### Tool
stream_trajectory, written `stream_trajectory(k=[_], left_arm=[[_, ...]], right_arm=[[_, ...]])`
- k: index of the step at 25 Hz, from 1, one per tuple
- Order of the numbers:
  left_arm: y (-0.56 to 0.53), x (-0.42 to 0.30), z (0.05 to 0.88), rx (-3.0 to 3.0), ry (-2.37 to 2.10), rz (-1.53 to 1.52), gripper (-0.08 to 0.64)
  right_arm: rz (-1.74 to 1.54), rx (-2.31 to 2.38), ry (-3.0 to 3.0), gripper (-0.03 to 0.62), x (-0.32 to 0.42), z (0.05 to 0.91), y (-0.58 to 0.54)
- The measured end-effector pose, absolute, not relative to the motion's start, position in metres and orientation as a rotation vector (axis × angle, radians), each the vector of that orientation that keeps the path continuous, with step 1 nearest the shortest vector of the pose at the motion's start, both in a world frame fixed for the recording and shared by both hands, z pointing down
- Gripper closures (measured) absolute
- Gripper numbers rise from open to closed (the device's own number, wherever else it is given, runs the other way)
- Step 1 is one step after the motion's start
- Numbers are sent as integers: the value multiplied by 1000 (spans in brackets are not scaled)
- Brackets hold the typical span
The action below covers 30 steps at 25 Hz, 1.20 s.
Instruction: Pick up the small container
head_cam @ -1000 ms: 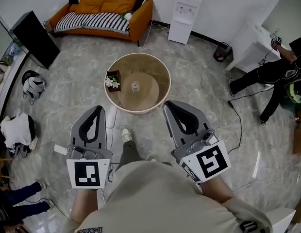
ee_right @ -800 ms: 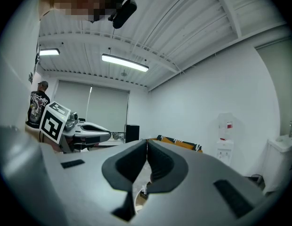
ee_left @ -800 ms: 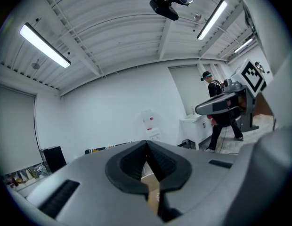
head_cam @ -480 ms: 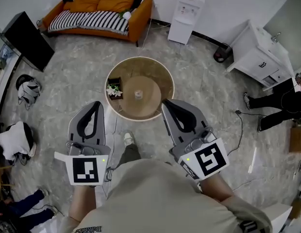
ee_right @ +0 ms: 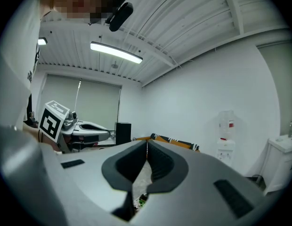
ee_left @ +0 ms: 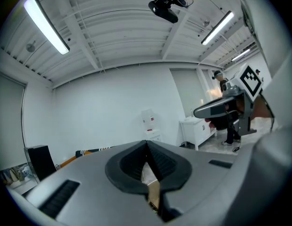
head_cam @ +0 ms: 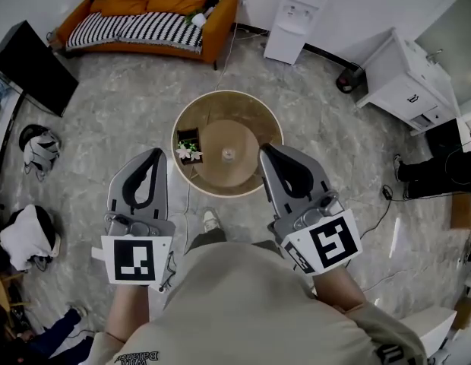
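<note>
Wooden desk [head_cam: 243, 116] holds the small container [head_cam: 229, 155] untouched at its middle; left gripper [head_cam: 153, 157] and right gripper [head_cam: 269, 152] hover near its edge, fingers closed on nothing, so the whole pickup remains.

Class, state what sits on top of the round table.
A small container near the middle and a dark box of white flowers at its left. The right gripper covers the table at its near-right edge.
</note>
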State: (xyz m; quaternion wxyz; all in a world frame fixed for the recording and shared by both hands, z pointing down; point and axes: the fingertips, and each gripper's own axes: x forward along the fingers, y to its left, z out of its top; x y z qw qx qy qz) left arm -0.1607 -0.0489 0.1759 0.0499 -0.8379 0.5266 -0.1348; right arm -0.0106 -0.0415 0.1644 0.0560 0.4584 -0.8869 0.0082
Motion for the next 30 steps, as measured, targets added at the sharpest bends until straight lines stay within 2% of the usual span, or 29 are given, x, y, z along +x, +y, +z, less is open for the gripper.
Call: stream_trajectory(k=[7, 26, 27, 29, 30], left_arm=[[-88, -180, 182, -2598, 1517, -410, 554], [-160, -171, 221, -2585, 1636, -420, 554], [-165, -169, 223, -2578, 1641, -421, 554], [-173, -164, 226, -2581, 1652, -408, 554], [-178, -161, 226, -2593, 1658, -396, 554]], right_arm=[[-17, 1409, -2649, 595, -42, 168, -78], [24, 1326, -2708, 594, -34, 201, -161], [39, 1303, -2722, 577, -35, 205, -165], [64, 1277, -2738, 477, -35, 213, -174], [63, 1275, -2738, 461, -35, 218, -179]])
